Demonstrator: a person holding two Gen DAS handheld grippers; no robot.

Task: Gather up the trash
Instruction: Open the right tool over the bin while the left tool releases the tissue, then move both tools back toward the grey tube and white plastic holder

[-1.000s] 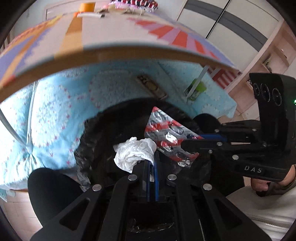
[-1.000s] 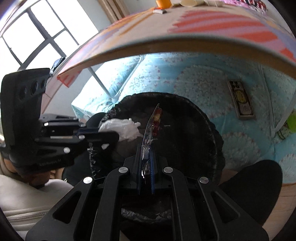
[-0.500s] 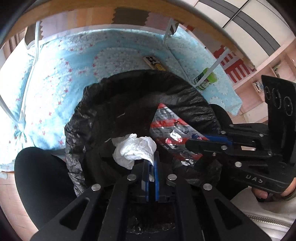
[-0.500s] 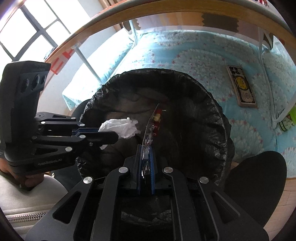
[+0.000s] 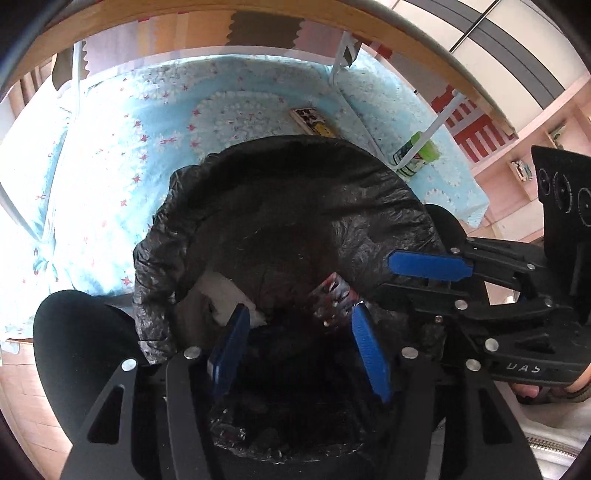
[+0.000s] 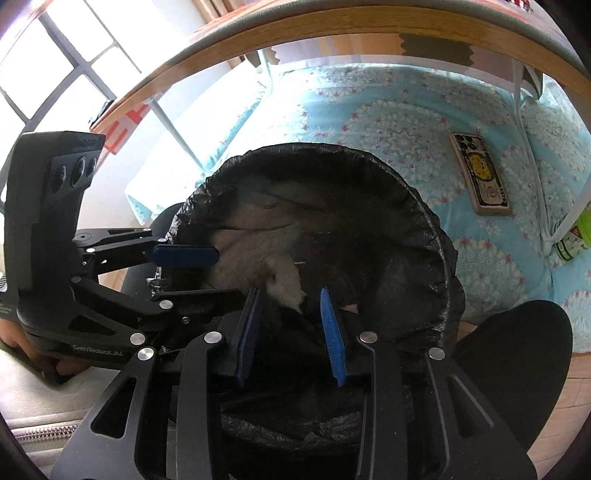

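A bin lined with a black bag (image 5: 280,177) (image 6: 424,206) sits below both grippers. My left gripper (image 5: 299,314) is open and empty over its mouth. A white crumpled tissue (image 5: 225,295) and a red and silver pill blister pack (image 5: 332,295) are dropping inside the bin, blurred. My right gripper (image 6: 290,295) is open and empty over the bin too. The tissue (image 6: 286,284) shows between its fingers in the right wrist view. The right gripper appears at the right of the left wrist view (image 5: 424,280), and the left gripper at the left of the right wrist view (image 6: 195,273).
The bin stands on a light blue patterned mat (image 5: 155,133) under a wooden table edge (image 5: 369,35). A phone-like flat box (image 6: 480,184) and a green bottle (image 5: 417,155) lie on the mat. White table legs (image 6: 524,122) stand nearby. My dark knees (image 5: 74,339) flank the bin.
Both grippers opened. The tissue left the left gripper and the blister pack left the right gripper; both fell into the bin. The cameras tilted lower toward the bin.
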